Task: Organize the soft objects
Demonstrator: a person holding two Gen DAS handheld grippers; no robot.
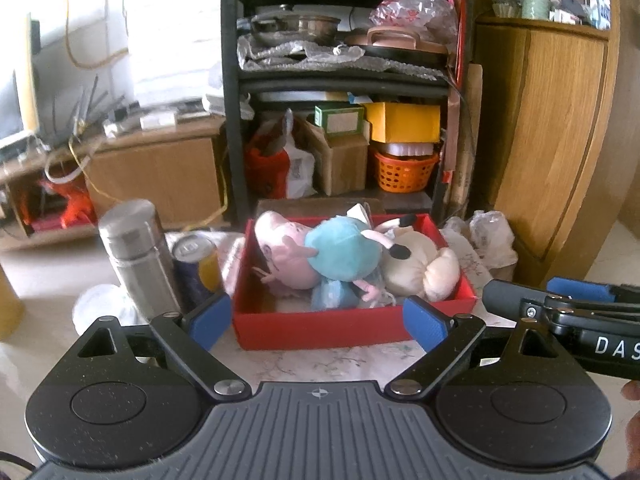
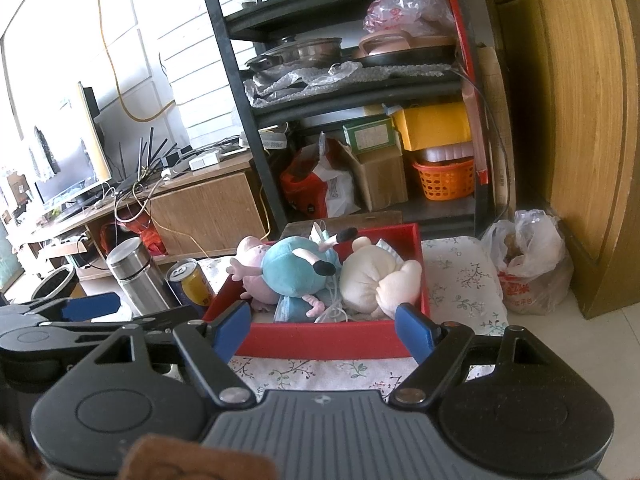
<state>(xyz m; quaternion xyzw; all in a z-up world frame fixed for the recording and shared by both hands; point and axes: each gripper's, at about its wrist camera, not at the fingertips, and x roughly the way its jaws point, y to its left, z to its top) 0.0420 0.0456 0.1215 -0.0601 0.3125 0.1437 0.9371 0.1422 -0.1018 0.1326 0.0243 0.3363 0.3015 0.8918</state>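
Plush toys [image 1: 340,252] piled in red box [image 1: 320,332], frame centre, apparently already gathered | left gripper [image 1: 318,322] wide, empty, short of near wall | right gripper [image 2: 324,328] likewise | steel flask [image 1: 138,256], drink can [image 1: 198,268] standing left, outside box, not soft.

Fuzzy cloth toys [image 1: 340,252]; brushed-metal flask [image 1: 138,256].

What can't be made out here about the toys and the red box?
- Box floor: hidden in both views by the plush toys filling the red box.
- Pale blue item under the toys: mostly covered, identity unclear.
- Can label: partly hidden by the steel flask and too small to read.
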